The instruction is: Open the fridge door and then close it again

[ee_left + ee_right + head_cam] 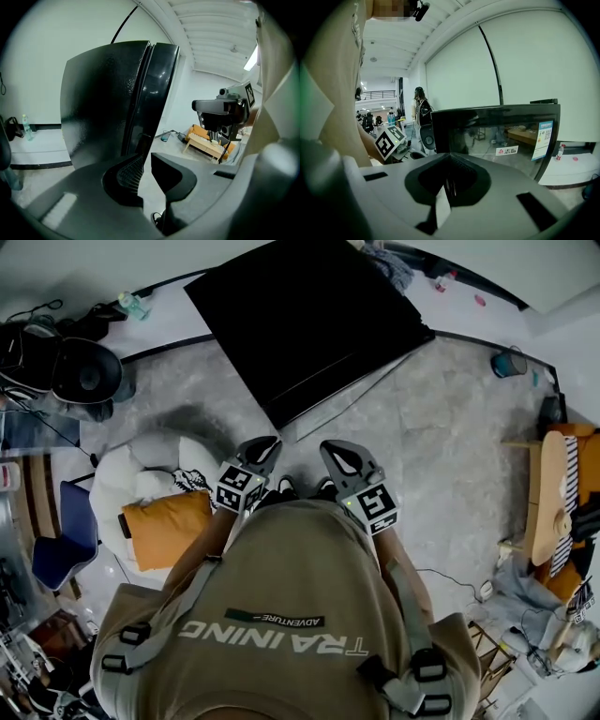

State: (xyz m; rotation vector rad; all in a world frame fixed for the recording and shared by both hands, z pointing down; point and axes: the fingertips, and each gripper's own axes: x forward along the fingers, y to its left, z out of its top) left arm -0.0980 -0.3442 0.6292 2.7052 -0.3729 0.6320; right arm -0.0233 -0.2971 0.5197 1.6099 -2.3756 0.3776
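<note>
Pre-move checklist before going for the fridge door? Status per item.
1. The fridge door is closed: ok.
2. The left gripper has jaws apart with nothing between: ok.
3. The right gripper is ready to grasp: not ok, jaws together.
4. Either gripper is at the door: not ok, both are short of the fridge.
5. Where to grip the door: cannot tell.

Grey mottled floor [441,427], white walls [42,56], ceiling strip light [251,58]. White beanbag [150,474] left, wooden bench [547,493] right.
</note>
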